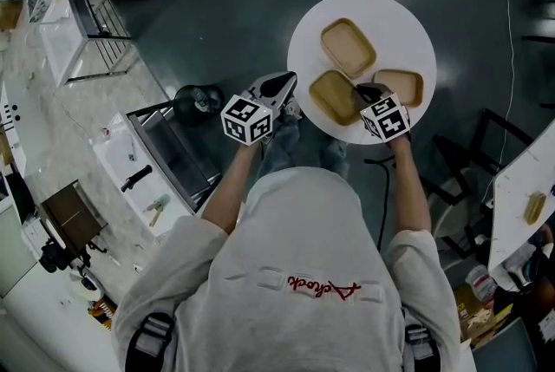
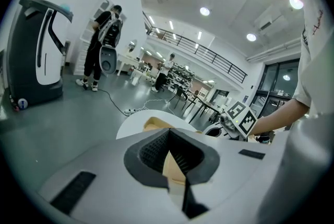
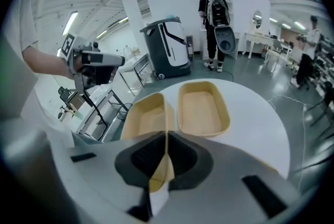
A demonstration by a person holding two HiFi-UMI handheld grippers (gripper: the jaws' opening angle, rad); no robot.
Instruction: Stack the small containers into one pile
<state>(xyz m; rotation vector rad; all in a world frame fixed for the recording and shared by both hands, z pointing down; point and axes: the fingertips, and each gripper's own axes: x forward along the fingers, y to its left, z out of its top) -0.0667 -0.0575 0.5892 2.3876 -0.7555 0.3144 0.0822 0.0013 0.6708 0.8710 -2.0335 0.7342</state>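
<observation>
The left gripper (image 1: 286,84) (image 2: 168,134) hangs just off the left edge of the round white worktop (image 1: 395,19) (image 3: 261,113). Its jaws are drawn together at the tips and stand clear of the containers, and a sliver of tan shows through the slit behind the tips.

The right gripper (image 1: 368,93) (image 3: 167,137) is over the worktop's near side. Its jaws are pinched on the thin right-hand wall of the nearest container (image 1: 334,97) (image 3: 146,118), a shallow tan tray with its open side up.

Just to the right of that, partly under the right gripper, lies a second container (image 1: 403,86). Farther back sits the third container (image 1: 348,47) (image 3: 203,108), close beside the pinched one and also open side up. All three lie singly on the worktop.

Beyond it, on the grey floor (image 1: 243,6), stand a dark machine (image 3: 167,45) and a person with a backpack (image 3: 215,9).
</observation>
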